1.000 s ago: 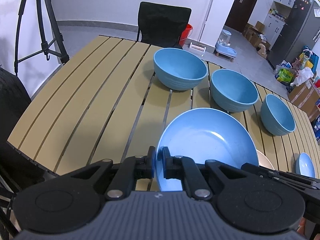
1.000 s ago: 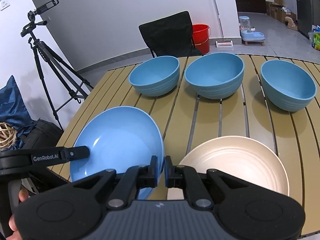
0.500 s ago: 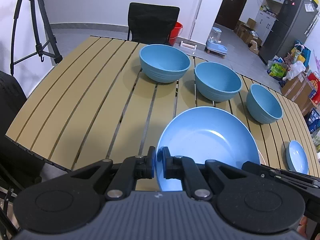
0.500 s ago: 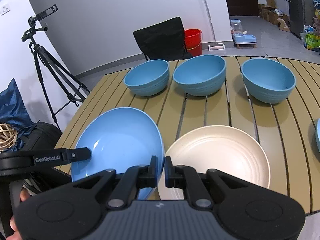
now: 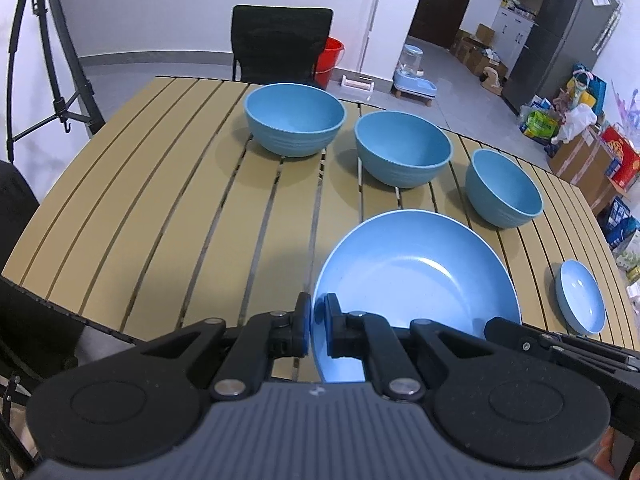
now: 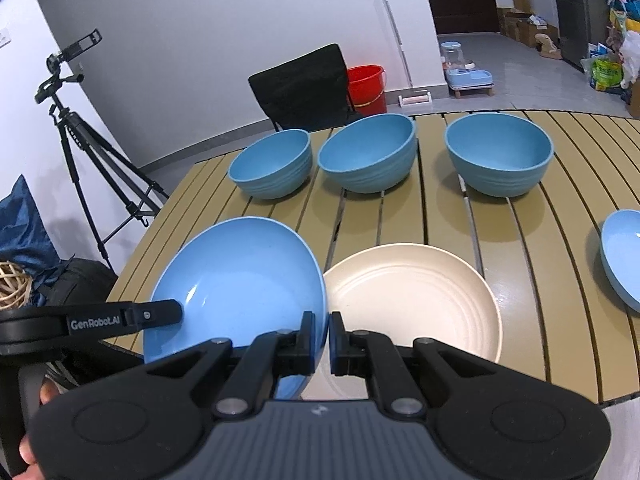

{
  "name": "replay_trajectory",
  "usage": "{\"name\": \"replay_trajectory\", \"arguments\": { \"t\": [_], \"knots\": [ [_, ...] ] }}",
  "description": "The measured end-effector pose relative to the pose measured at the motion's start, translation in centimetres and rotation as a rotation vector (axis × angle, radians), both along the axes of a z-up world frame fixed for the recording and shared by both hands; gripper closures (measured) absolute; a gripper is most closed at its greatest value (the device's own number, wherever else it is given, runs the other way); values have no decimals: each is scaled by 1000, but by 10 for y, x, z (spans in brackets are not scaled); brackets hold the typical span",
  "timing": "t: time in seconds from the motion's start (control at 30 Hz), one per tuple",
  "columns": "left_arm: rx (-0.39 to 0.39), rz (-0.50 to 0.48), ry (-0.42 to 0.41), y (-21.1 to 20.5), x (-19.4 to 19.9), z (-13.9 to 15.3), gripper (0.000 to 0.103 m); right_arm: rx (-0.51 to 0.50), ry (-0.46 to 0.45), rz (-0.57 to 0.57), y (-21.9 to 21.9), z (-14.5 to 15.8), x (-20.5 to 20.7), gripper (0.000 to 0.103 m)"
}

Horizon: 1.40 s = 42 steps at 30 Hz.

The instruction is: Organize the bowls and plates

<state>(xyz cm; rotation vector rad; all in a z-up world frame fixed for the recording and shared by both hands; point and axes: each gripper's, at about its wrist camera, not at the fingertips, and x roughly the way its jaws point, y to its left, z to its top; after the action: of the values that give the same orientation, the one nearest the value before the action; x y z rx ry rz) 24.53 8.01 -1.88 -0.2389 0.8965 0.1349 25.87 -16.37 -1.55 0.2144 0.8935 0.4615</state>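
A large blue plate (image 5: 416,276) (image 6: 240,280) hangs tilted above the slatted tan table (image 5: 160,220), held from both sides. My left gripper (image 5: 316,320) is shut on its left rim. My right gripper (image 6: 322,332) is shut on its right rim. Just right of it a cream plate (image 6: 412,300) lies flat on the table; the left wrist view hides it behind the blue plate. Three blue bowls (image 5: 294,120) (image 5: 402,148) (image 5: 504,188) stand in a row farther back. A small blue plate (image 5: 582,296) (image 6: 624,256) lies at the right.
A black chair (image 6: 304,84) and a red bucket (image 6: 366,84) stand behind the table. A tripod (image 6: 80,128) stands off its left side. Boxes, bags and a fridge (image 5: 560,32) fill the far right. The table's near edge runs just under the grippers.
Both grippers have carried the blue plate to the right along the table. The cream plate shows more fully in the right wrist view, and the small blue plate has come into it.
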Motion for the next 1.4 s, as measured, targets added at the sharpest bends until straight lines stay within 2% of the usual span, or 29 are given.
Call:
{"name": "replay_trajectory", "arguments": {
  "t": [0.6, 1.27, 1.4],
  "knots": [
    [14, -90, 26, -48, 23, -11, 95, 13, 16, -99, -50, -12, 8, 97],
    [28, -127, 127, -69, 64, -58, 95, -17, 108, -130, -64, -62, 40, 97],
    [25, -129, 126, -69, 68, -63, 95, -19, 120, -127, -64, -71, 44, 97]
  ]
}}
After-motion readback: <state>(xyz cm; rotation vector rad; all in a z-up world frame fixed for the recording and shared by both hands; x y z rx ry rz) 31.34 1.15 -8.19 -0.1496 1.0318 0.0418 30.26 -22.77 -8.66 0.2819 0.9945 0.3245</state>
